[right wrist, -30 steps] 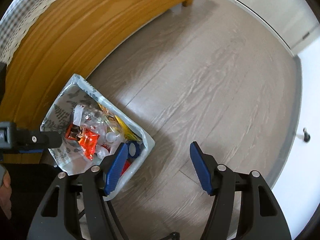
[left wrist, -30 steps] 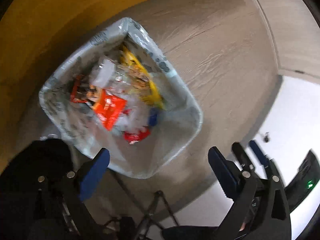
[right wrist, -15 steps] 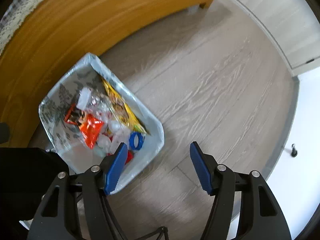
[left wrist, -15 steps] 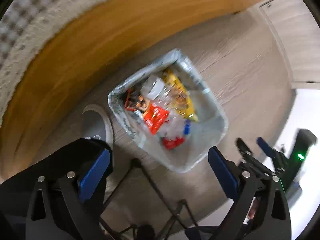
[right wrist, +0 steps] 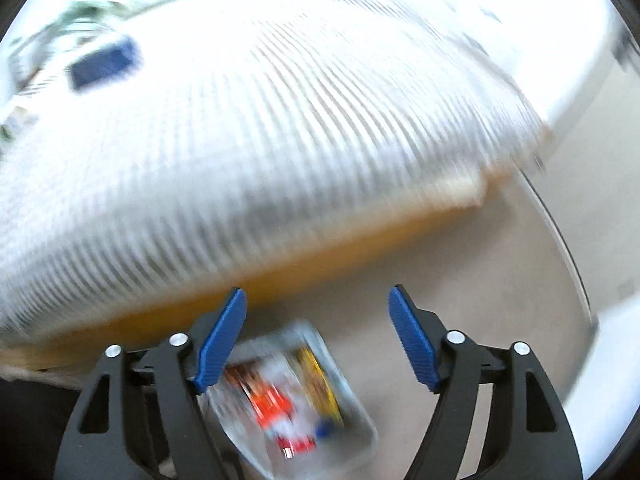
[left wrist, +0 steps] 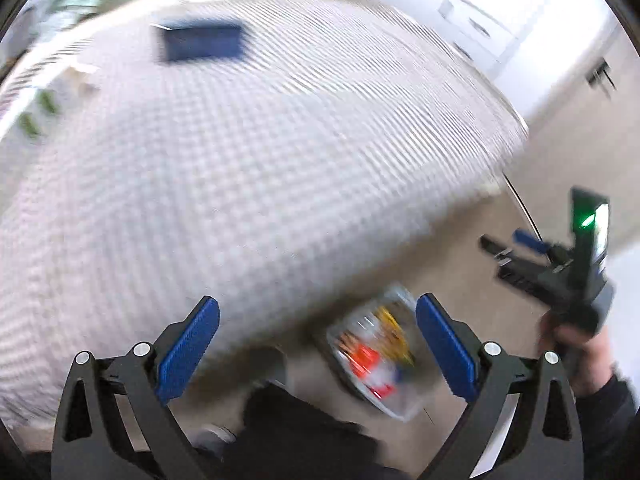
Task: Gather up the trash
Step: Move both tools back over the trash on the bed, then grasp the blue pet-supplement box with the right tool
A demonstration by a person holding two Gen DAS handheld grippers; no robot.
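While both views are smeared with motion, we judge the step in hand to be a search for the next piece of trash, and the sensible way to do it is to slow the sweep until the picture sharpens before we commit to a reach.

From the left wrist view, our left hand-held gripper [left wrist: 318,344] has its blue pads wide apart with nothing between them. At about 5 o'clock sits the trash bin [left wrist: 404,410], lined with a pale bag, on the floor [left wrist: 472,240] just beside the bed [left wrist: 240,160]. Inside it we make out red, yellow and clear wrappers, too blurred to name singly. At 11 o'clock a dark blue flat object [left wrist: 200,42] lies on the checked cover; whether it is trash we cannot tell. At 3 o'clock the right hand-held gripper [left wrist: 516,242] is held up over the floor, its jaws apparently apart.

From the right wrist view, the right hand-held gripper [right wrist: 318,336] is likewise spread and empty. Its left pad overlaps the bin [right wrist: 360,446] at 6 o'clock, though the bin lies well below. The bin's contents read as orange-red, yellow and a blue bit. The dark blue object [right wrist: 104,62] shows at 10 o'clock on the bed [right wrist: 280,140], a likely candidate for us to check first.
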